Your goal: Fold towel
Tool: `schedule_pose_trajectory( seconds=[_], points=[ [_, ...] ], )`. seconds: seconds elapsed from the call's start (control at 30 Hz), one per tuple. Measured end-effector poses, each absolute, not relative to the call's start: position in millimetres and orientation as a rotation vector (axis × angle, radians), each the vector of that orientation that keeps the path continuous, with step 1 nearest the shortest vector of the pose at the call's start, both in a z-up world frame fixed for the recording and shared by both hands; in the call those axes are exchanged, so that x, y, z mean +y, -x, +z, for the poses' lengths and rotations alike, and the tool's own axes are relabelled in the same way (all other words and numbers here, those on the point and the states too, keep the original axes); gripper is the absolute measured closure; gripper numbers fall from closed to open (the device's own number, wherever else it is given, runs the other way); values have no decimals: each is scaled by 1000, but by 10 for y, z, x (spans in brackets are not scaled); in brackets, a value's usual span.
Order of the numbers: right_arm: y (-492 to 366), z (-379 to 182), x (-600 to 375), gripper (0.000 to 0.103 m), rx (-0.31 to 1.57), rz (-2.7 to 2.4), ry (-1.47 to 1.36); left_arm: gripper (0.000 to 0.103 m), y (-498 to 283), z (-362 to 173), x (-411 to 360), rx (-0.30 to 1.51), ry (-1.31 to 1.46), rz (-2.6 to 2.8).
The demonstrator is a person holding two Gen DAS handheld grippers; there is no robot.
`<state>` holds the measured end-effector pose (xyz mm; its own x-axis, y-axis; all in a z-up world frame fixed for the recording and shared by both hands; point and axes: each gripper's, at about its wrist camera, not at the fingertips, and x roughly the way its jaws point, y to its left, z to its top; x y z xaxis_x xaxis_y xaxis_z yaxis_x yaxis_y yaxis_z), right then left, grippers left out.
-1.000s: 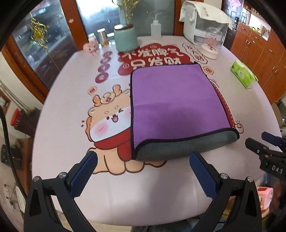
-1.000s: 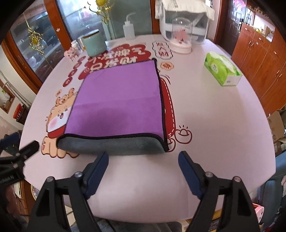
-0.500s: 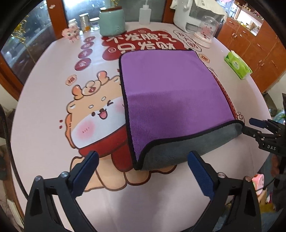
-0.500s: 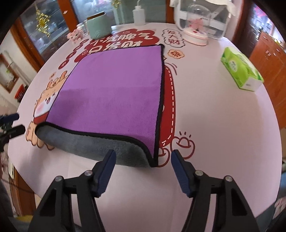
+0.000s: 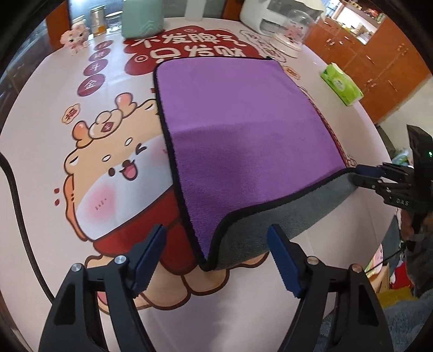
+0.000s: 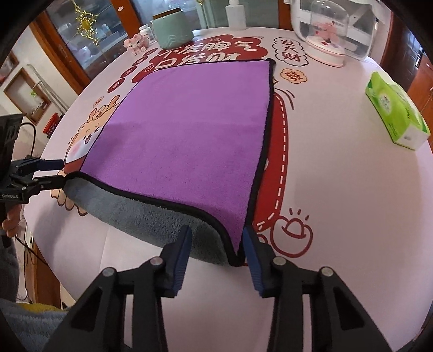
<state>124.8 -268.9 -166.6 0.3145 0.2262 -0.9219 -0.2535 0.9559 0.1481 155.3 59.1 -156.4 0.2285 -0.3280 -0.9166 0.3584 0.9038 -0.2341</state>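
A purple towel (image 5: 238, 130) with a grey underside and black edging lies folded in half on the round table; it also shows in the right wrist view (image 6: 189, 130). My left gripper (image 5: 216, 257) is open, its fingers on either side of the near left corner of the towel's grey fold. My right gripper (image 6: 216, 249) is open, narrower, straddling the near right corner. Each gripper shows in the other's view at the opposite corner: the right one (image 5: 362, 176), the left one (image 6: 54, 173).
The tablecloth (image 5: 89, 168) has a cartoon deer and red characters. A green tissue pack (image 6: 395, 113) lies at the right. A teal jar (image 6: 171, 29), a squeeze bottle (image 6: 236, 13), a pink figurine (image 6: 136, 43) and a domed white appliance (image 6: 327, 35) stand at the back.
Both grippers have moved forward and down to the towel's near corners. The right gripper's jaws have narrowed around its corner. The towel has not moved.
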Motion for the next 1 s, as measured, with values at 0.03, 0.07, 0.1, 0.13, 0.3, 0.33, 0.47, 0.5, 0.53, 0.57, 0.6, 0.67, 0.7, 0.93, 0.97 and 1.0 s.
schedule_pose_trajectory(
  seconds=[0.03,0.07,0.1,0.13,0.3,0.33,0.47,0.5,0.53,0.57,0.6,0.67,0.7,0.93,0.97,1.0],
  points=[
    [-1253,-1668,-2695,68,1213,321,25,30,-1554,-1558,582,1252,-33,-484],
    [-1257,-1668,-2692,70,1214,326,26,31,-1554,-1550,569,1250,-39,-494],
    [-1262,-1667,-2688,70,1213,330,29,34,-1550,-1544,558,1250,-44,-504],
    [-1267,-1667,-2687,71,1213,332,30,36,-1556,-1543,545,1250,-51,-510],
    [-1286,-1674,-2671,77,1213,348,44,52,-1588,-1588,558,1278,-47,-524],
    [-1286,-1676,-2667,78,1212,348,50,57,-1591,-1603,565,1283,-43,-527],
    [-1287,-1677,-2672,81,1213,353,57,63,-1612,-1646,564,1307,-42,-541],
    [-1287,-1677,-2665,82,1213,352,56,65,-1608,-1653,567,1309,-43,-545],
    [-1287,-1679,-2668,82,1212,352,57,68,-1601,-1658,565,1311,-43,-550],
    [-1287,-1681,-2669,82,1212,353,57,70,-1598,-1666,563,1315,-44,-556],
    [-1287,-1681,-2665,82,1213,352,57,72,-1594,-1678,563,1318,-47,-559],
    [-1282,-1688,-2665,83,1216,350,59,73,-1590,-1698,534,1325,-59,-559],
    [-1275,-1693,-2668,83,1216,349,61,75,-1589,-1709,526,1328,-61,-560],
    [-1263,-1709,-2683,85,1215,341,63,87,-1615,-1753,459,1354,-56,-561],
    [-1258,-1711,-2681,87,1214,341,64,88,-1615,-1752,451,1354,-57,-558],
    [-1256,-1712,-2680,88,1214,340,66,90,-1612,-1750,440,1355,-58,-556]
  ],
)
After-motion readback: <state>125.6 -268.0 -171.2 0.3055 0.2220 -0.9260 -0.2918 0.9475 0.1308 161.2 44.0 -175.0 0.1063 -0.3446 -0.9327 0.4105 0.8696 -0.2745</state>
